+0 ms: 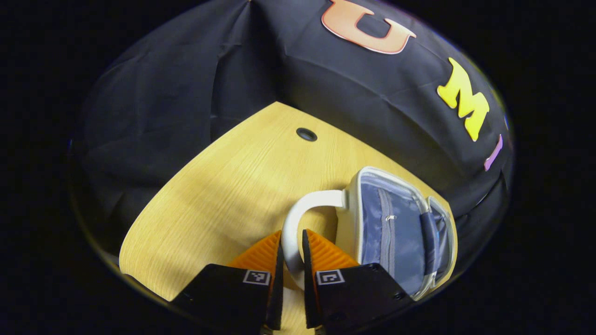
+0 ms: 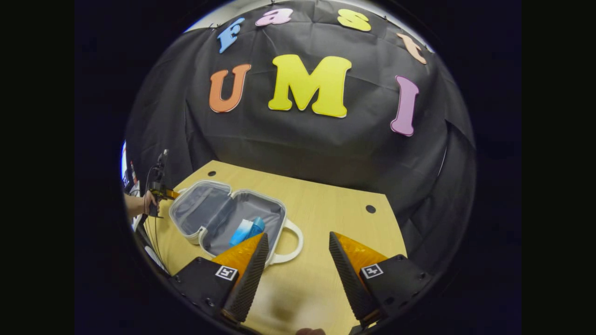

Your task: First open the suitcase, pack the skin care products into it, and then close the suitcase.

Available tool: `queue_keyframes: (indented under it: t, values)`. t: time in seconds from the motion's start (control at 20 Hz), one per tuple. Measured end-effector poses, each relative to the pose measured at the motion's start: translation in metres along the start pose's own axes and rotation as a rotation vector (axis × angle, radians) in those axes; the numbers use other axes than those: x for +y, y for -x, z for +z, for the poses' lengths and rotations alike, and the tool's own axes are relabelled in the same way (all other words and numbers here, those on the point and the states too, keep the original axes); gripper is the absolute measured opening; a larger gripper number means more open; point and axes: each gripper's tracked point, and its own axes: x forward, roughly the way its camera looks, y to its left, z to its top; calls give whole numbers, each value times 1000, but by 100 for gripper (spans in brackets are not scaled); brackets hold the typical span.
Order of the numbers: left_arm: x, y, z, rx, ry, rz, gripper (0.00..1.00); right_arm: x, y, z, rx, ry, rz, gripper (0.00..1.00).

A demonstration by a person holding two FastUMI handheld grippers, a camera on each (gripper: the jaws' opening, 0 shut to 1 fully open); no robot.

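Observation:
The small white suitcase [image 2: 223, 209] lies open on the wooden table [image 2: 326, 204], showing its grey lining. Two blue skin care products [image 2: 247, 230] rest inside its nearer half. In the left gripper view, my left gripper [image 1: 292, 251] is shut on the suitcase's white handle [image 1: 298, 214], and the lined lid [image 1: 391, 228] stands to the right of it. The right gripper view also shows that left gripper [image 2: 163, 191] at the suitcase's far left edge, held by a hand [image 2: 137, 204]. My right gripper [image 2: 299, 236] hovers open over the table, beside the second white handle [image 2: 291, 251].
The table [image 1: 223, 186] has round cable holes [image 1: 306, 134], [image 2: 370, 209]. Black cloth walls close in behind it. Cables and equipment [image 2: 130, 179] sit past the table's left edge. Bare wood stretches to the right of the suitcase.

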Motion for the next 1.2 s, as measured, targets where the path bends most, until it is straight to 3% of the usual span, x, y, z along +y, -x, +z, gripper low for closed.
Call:
queue_keyframes:
  t: [0.1,0.3,0.6,0.8,1.2]
  values:
    - [-11,11,17,-55,-17,8,11,-1,2,2,-16,-1,1,76]
    - [-55,41,63,-158,-144,30,5,-4,11,8,-52,-27,10,78]
    - [-186,122,118,-323,-278,-88,4,-30,31,23,-125,-96,9,77]
    - [-270,142,104,-352,-419,-123,4,-64,45,20,-170,-147,-20,76]
    - [-400,148,33,-387,-525,-136,4,-135,66,-3,-167,-214,-99,77]
